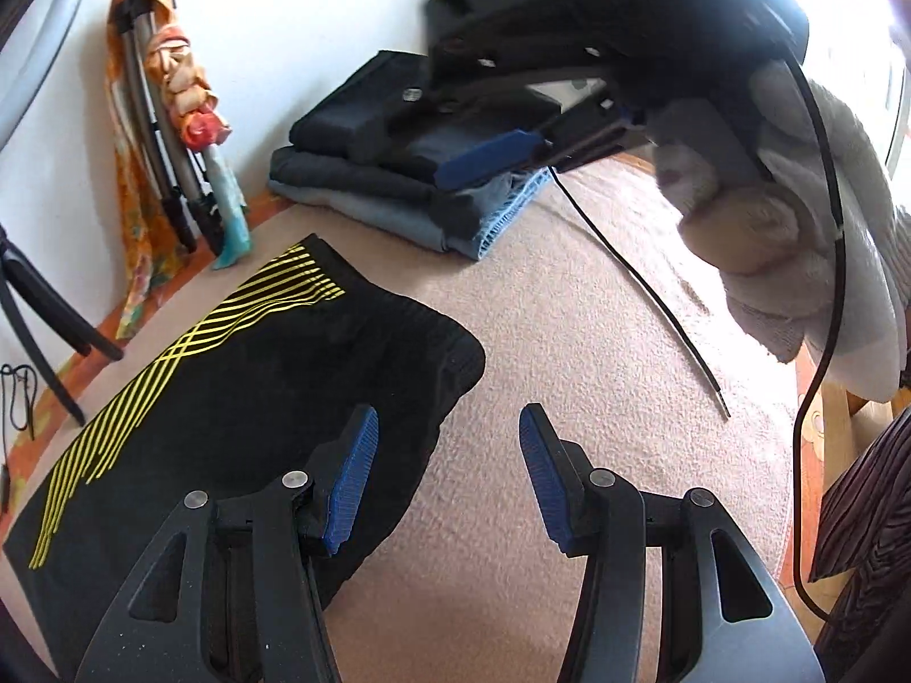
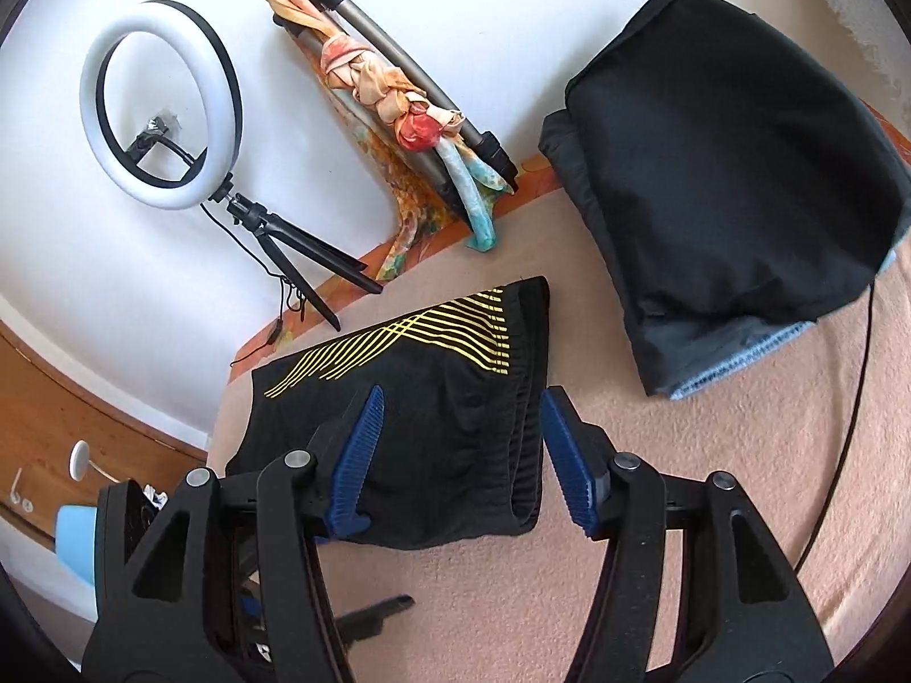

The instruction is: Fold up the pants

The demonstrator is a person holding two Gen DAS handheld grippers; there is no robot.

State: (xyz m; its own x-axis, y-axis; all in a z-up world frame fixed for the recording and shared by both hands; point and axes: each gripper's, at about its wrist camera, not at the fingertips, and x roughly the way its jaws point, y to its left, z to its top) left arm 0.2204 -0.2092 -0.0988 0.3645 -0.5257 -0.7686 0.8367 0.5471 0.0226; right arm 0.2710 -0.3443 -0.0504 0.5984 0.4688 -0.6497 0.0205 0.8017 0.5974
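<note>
Both pairs of jaws stand apart with nothing between their blue pads. The left gripper (image 1: 450, 478) hangs over the bare pink blanket (image 1: 569, 341) just beside the pants (image 1: 239, 398), its left pad over their dark edge without pressing on it. The right gripper (image 2: 461, 455) hovers above the pants' waistband end, the ribbed band showing between the spread pads but not pinched. In the left wrist view that right gripper shows again, carried by a gloved hand (image 1: 797, 216) above the far side of the pants.

The pants, black with yellow stripes, lie folded flat on the blanket, doubled at the waistband, so the fold looks done and released. Beyond the pants sits a stack of folded clothes (image 2: 723, 171), probably where this pair belongs next. A ring light (image 2: 162, 108) on its small tripod stands behind the pants by the wall, and a scarf-wrapped tripod (image 2: 398, 97) leans there too.
</note>
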